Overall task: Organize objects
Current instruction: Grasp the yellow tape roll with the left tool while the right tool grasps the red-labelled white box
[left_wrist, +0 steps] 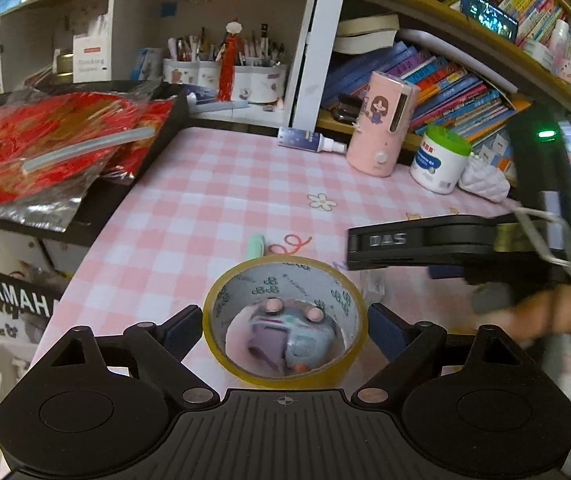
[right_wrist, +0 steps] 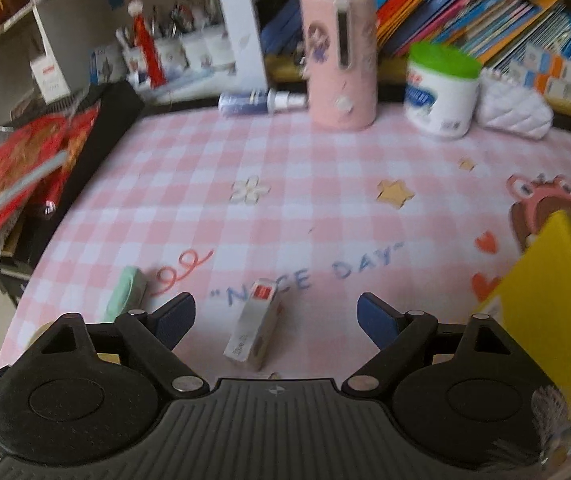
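A roll of clear yellowish tape point(left_wrist: 349, 288) sits between the fingers of my left gripper point(left_wrist: 285, 320), and both blue pads touch its sides. Through its hole I see a small grey-blue toy point(left_wrist: 305, 340) with pink knobs. A black finger point(left_wrist: 389, 244) of the right gripper reaches in from the right, just beyond the roll. My right gripper point(right_wrist: 277, 316) hovers open over the pink checked table mat point(right_wrist: 325, 200). A small white box with a red label point(right_wrist: 251, 328) lies between its pads, touching neither. A mint-green eraser-like block point(right_wrist: 125, 292) lies to the left.
At the back of the mat stand a pink cylinder point(right_wrist: 341, 60), a white jar with a green lid point(right_wrist: 441, 88), a lying spray bottle point(right_wrist: 261, 100) and a white quilted pouch point(right_wrist: 513, 108). A yellow box point(right_wrist: 545, 300) is near right. Red packets point(left_wrist: 45, 148) lie on a black keyboard at left.
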Demonstrator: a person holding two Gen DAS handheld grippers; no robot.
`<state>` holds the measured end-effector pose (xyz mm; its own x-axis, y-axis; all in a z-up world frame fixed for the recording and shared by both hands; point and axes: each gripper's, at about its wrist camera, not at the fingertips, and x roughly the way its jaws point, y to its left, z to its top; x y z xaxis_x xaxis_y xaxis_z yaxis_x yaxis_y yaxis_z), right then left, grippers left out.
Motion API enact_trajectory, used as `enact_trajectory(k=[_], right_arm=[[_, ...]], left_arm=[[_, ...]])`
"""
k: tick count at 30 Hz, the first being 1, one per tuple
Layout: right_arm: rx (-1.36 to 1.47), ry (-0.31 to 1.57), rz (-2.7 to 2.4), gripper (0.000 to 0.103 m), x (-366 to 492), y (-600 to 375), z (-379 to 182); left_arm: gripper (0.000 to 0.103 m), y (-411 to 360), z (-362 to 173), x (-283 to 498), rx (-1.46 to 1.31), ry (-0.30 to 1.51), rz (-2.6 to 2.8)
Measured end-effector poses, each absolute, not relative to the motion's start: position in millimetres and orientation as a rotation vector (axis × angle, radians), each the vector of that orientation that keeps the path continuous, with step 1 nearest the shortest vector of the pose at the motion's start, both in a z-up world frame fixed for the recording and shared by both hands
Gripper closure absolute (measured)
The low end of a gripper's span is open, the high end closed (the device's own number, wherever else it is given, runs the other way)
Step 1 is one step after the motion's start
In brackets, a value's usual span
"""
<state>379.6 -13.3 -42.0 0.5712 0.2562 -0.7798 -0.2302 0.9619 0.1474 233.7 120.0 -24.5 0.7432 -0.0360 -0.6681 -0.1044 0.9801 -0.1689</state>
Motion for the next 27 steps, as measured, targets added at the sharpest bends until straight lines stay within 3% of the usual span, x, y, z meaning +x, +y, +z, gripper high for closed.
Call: enact_trajectory(k=[4,6,8,9,11,27], right_arm=[[-0.005,0.956,0.289,0.027,385,-4,-58],[-0.032,0.977,0.285,0.047,387,-2,-66],[-0.041,0.963,0.290,0.056,386,-3,-68],[-0.045,0.962,0.301,0.072,386,-4,-68],[-0.040,0.955,0.310,0.089,385,-6,-66],[0.022,0.797,0.340,0.089,290,-45,1]], left_arm=[[0.013,120,-25,225,-0.197,0.733,0.036],[0.013,121,-24,223,-0.198,0.734,0.040],[0.013,121,-23,221,-0.198,0.729,0.039],[0.013,120,-22,220,-0.196,0.724,0.037],[0.013,119,-18,216,-0.194,0.709,0.028],[0.013,115,9,168,-0.167,0.595,0.014]])
